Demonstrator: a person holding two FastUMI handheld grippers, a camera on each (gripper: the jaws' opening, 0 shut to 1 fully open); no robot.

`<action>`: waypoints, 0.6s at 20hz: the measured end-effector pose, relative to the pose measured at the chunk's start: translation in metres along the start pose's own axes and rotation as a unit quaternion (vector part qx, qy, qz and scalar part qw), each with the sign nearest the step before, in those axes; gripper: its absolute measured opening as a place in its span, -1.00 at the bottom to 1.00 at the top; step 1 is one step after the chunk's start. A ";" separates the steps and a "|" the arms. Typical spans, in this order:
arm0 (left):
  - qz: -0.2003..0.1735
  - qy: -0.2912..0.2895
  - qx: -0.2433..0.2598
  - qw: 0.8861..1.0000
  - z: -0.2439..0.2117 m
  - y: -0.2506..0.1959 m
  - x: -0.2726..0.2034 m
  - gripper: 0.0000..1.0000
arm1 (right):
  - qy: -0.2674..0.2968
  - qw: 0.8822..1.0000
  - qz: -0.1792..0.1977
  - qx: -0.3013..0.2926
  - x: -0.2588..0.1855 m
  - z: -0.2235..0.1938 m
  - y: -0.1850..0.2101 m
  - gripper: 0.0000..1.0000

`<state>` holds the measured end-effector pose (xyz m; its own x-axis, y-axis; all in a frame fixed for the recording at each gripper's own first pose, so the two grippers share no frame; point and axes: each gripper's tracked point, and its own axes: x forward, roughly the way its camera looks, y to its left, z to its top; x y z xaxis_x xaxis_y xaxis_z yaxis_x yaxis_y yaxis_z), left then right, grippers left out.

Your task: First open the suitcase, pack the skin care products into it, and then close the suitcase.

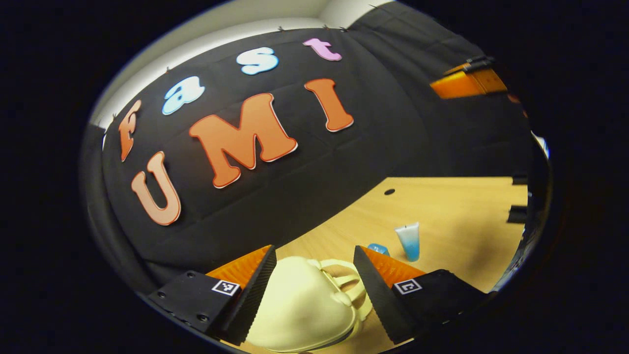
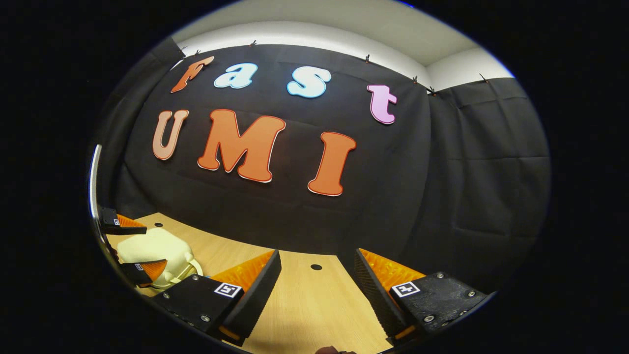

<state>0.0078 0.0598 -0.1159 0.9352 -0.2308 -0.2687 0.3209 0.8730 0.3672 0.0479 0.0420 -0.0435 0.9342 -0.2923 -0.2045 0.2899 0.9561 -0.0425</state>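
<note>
Left gripper (image 1: 314,275) gapes over the suitcase (image 1: 300,309); right gripper (image 2: 317,287) gapes idle. Best aim for the handle (image 1: 344,280) at one o'clock.

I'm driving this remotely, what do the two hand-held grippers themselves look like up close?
Each hand-held gripper, left and right, has two wedge-shaped fingers with ribbed inner faces. Each finger sits on a black block with screws and a small square black-and-white marker. No cables or sleeves are visible.

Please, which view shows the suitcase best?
The left gripper view: the suitcase lies close between the open left tongs, handle visible. The right gripper view shows it small at the left edge, partly hidden by those tongs.
</note>
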 end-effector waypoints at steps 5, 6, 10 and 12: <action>-0.030 0.029 0.106 0.993 -0.024 0.000 0.005 0.94 | 0.011 1.000 -0.017 -0.009 -0.006 -0.007 -0.006 0.91; -0.032 0.035 0.127 0.991 -0.028 0.002 0.006 0.94 | 0.014 1.000 -0.021 -0.014 -0.008 -0.010 -0.006 0.91; -0.049 0.065 0.184 0.980 -0.045 0.003 0.006 0.94 | 0.021 0.999 -0.020 -0.025 -0.015 -0.014 -0.009 0.91; -0.046 0.073 0.225 0.971 -0.046 0.006 0.006 0.94 | 0.022 0.999 -0.022 -0.020 -0.017 -0.014 -0.010 0.92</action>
<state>0.0087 0.0834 -0.1560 0.8785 -0.2068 -0.4306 0.4661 0.5683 0.6780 0.0262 0.0373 -0.0534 0.9103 -0.3335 -0.2451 0.3206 0.9427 -0.0921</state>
